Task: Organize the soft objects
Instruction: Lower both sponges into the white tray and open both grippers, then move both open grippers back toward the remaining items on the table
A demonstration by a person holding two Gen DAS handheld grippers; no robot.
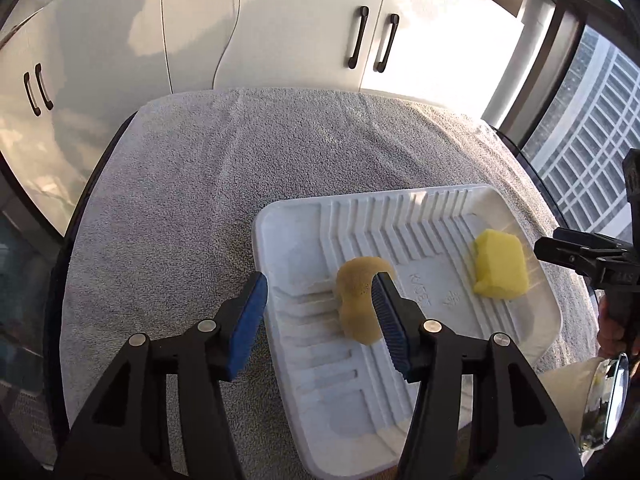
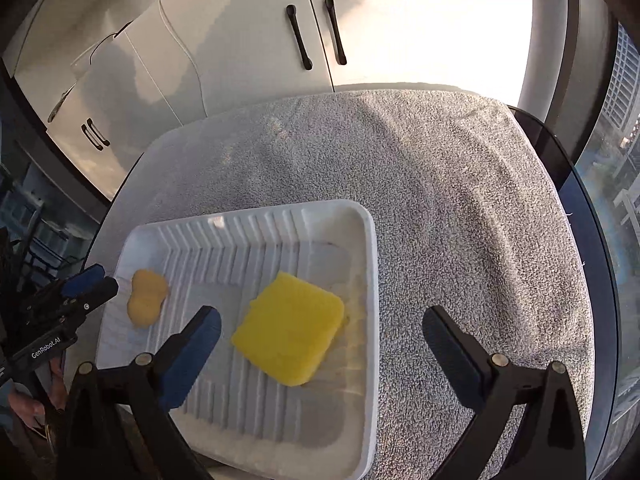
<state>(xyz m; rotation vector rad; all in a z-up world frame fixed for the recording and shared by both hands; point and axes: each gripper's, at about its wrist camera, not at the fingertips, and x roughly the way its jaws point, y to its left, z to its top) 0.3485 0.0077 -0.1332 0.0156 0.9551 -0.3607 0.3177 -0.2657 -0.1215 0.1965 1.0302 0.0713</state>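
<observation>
1. Both soft pieces lie in the white tray, which rests on the grey towel: the tan sponge toward the tray's left end, the yellow sponge toward its right. They are well apart and do not touch.

2. Your left gripper stands partly open with nothing clamped. The tan sponge lies below the tips, off centre toward the right-hand finger, whose pad overlaps it in the left wrist view; the other pad sits apart, over the tray's rim. Whether the pad touches the sponge cannot be told. From the right wrist view, this gripper appears just beside the sponge, clear of it.

3. Your right gripper stands wide open and empty. The yellow sponge sits between and just ahead of the fingers, nearer the left-hand one; neither pad presses it.

4. Long axes: the tan sponge, a peanut shape, runs roughly along the left gripper's pointing line. The yellow block lies skewed, corners toward the fingers.

5. Judgement: each hand is nearest its own piece, and both pieces read as placed. No other soft item shows on the towel. Any regrasp of the tan sponge calls for shifting the left gripper rightward to centre it.
</observation>
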